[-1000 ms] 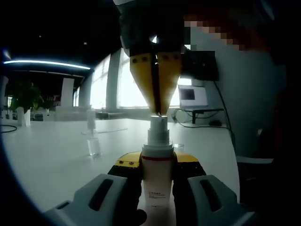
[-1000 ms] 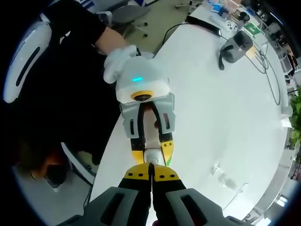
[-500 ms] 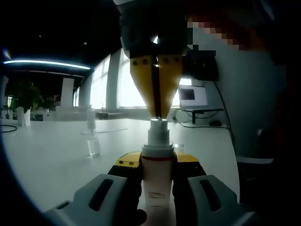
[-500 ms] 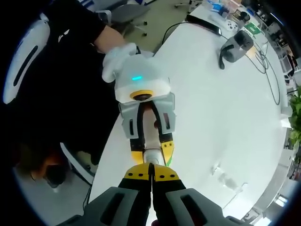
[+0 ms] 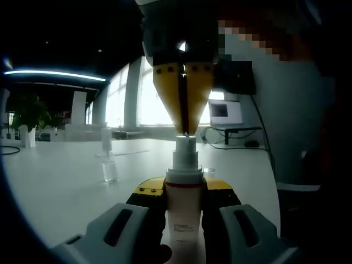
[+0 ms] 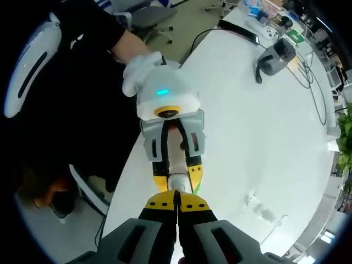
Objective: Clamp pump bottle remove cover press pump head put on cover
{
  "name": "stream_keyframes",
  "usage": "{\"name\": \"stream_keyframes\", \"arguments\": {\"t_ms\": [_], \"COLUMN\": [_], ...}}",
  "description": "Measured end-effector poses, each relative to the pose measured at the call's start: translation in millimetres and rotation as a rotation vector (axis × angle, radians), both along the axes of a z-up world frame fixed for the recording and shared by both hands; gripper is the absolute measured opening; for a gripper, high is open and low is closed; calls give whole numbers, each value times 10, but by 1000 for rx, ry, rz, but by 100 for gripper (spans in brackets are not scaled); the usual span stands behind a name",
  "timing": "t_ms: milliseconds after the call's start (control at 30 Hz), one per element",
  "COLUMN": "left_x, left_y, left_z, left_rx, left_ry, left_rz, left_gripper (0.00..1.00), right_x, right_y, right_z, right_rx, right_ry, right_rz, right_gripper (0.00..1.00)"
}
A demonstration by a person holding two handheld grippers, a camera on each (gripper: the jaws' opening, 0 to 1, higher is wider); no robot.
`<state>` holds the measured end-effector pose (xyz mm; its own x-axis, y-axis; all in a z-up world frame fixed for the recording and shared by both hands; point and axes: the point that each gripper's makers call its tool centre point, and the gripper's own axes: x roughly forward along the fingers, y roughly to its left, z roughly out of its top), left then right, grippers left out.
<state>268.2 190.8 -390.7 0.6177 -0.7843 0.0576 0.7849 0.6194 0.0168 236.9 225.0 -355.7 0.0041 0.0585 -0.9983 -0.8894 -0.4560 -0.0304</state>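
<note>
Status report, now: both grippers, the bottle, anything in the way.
Left gripper shut on bottle, upright. Right gripper shut, tips on pump head. Clear cover off, standing on table. Nothing in the way.

The left gripper (image 5: 184, 192) stands level, its jaws clamped tight; a gloved hand (image 6: 140, 69) holds it. The right gripper (image 6: 177, 204) points straight down, its jaws closed together.

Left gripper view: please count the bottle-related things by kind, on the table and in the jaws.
Pump bottle, clamped in the left gripper: 1
Clear cover, standing on the table: 1
Total: 2
</note>
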Motion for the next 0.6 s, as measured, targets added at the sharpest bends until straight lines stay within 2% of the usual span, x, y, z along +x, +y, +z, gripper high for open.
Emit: {"name": "stream_keyframes", "arguments": {"t_ms": [600], "left_x": [1], "left_y": [-1], "left_z": [-1], "left_rx": [2], "left_ry": [-2], "left_rz": [1], "left_gripper": [15], "right_x": [1], "right_y": [-3], "right_z": [-1], "right_rx": [-6], "right_ry": [11], "right_rz": [-5], "right_gripper": [0]}}
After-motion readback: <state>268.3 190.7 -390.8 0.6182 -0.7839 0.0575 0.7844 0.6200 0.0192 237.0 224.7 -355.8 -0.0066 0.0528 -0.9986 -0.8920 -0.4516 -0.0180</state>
